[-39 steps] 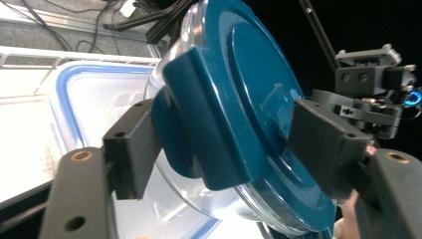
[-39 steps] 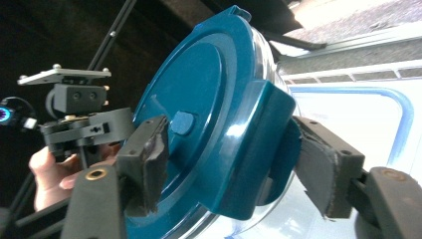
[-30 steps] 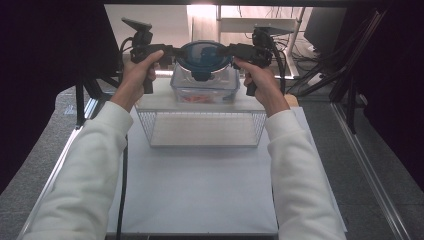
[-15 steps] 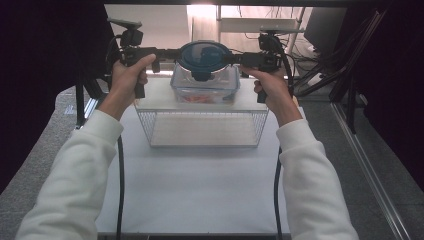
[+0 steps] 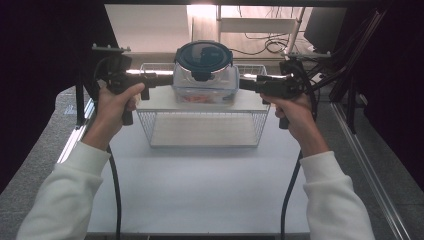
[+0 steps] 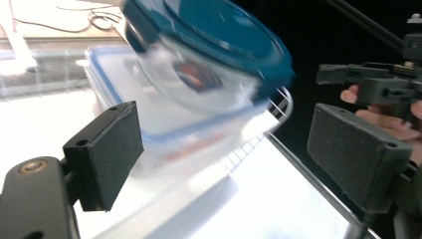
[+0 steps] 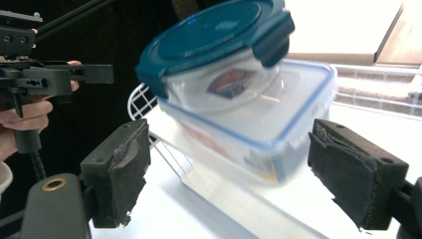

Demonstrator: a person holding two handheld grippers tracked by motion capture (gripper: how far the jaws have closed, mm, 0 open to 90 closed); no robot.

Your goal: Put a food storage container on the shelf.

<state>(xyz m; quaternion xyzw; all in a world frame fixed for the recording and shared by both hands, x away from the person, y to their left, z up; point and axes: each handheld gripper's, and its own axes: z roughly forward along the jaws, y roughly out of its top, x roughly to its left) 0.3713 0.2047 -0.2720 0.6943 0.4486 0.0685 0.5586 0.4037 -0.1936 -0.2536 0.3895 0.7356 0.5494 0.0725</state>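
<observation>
The two stacked food containers sit at the far middle of the white counter (image 5: 200, 190): a rectangular clear box with a blue-edged lid (image 5: 205, 90) rests on a flat white panel laid across the wire basket (image 5: 202, 127), and a round glass container with a dark teal clip lid (image 5: 203, 57) sits on top of that box, touching it. I take them from the biggest down. The counter is bare in front of the basket, and the basket stands upright with its open mesh wall facing me. From the high view my left hand-held gripper (image 5: 165, 79) comes in level from the left and my right hand-held gripper (image 5: 246, 83) from the right, each tip just beside the lower box at about lid height. In the left gripper view the jaws stand wide apart with nothing between the pads, and the containers lie ahead, blurred. In the right gripper view the jaws have just been closing somewhat, yet they too stand apart, with the box ahead of the pads and not pressed by them. I judge this to be the approach to a two-sided grasp on the stack, not yet a hold. The next move calls for both tips to meet opposite walls evenly, since the round container on top could slide.
</observation>
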